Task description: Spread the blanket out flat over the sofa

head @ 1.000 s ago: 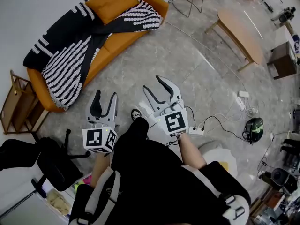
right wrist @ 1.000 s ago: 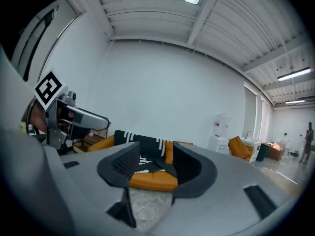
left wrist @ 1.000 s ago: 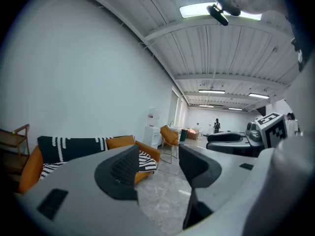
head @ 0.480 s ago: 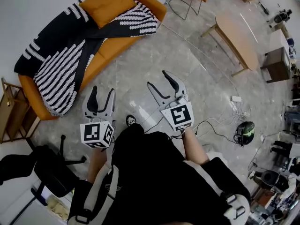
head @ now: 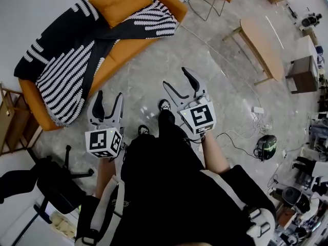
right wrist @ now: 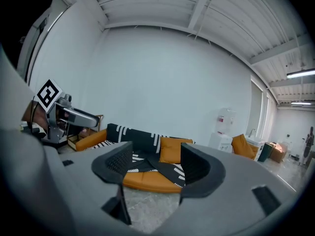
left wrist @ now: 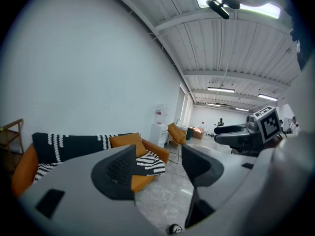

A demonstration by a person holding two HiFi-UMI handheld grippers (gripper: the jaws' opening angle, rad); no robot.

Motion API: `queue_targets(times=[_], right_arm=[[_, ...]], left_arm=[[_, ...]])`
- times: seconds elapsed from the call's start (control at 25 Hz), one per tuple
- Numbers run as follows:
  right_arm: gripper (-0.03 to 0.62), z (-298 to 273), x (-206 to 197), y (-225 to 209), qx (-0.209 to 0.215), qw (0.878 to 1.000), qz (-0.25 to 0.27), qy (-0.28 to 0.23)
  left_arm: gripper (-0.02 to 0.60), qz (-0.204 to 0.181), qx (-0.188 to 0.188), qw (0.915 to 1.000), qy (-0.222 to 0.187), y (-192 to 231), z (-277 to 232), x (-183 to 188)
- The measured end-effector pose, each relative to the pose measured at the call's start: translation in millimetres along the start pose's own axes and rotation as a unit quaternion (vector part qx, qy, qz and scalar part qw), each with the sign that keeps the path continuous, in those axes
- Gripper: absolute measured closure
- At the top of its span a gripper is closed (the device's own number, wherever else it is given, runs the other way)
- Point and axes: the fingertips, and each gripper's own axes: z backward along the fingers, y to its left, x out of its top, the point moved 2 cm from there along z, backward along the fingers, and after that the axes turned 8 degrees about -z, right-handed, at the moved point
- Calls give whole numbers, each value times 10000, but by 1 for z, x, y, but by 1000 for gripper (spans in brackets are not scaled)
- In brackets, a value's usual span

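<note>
Left gripper [head: 108, 97]: jaws spread wide, just been opening, nothing between them, held low over the floor. Right gripper [head: 175, 77]: likewise wide, just been opening, empty, aimed at the sofa. Office chair [head: 56, 181]: black, near left, off the path. Wooden rack [head: 13, 117]: just beside the sofa's nearer end. Sofa [head: 171, 5]: orange, well apart from both grippers across open floor. Blanket [head: 66, 70]: black with white stripes, on the sofa, draped over back and seat but twisted into a dark band across the middle, with orange seat bare beside it. Cushion [head: 118, 1]: lying on the blanket's far part, a likely hindrance. Judged: spreading not done; approach, gripping and untwisting remain. Oval table [head: 261, 35] and floor cables [head: 241, 137]: off to the right, clear of the way.
</note>
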Motion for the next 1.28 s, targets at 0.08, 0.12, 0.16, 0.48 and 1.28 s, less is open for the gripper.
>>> queue_targets(times=[0.08,0.12,0.16,0.48,1.28], right_arm=[[278,-7,-1,-5,45,10000,-13,4],[276,-11,-2,-8,79,10000,-14,1],[276,-17,-3,-12,116,9999,-9,1],[270,-99,0,-50,567,9984,-43,16],[272,-314,-96,-197,1583,9790,399,1224]], left_arm=[[307,1,69,10000,34,3,-5,-2],[307,-5,108,9999,53,5,-8,-3],[307,-14,148,9999,68,7,-13,-4],[298,-41,534,9980,333,39,-74,-7],[290,353,1321,9809,1382,103,-286,-84]])
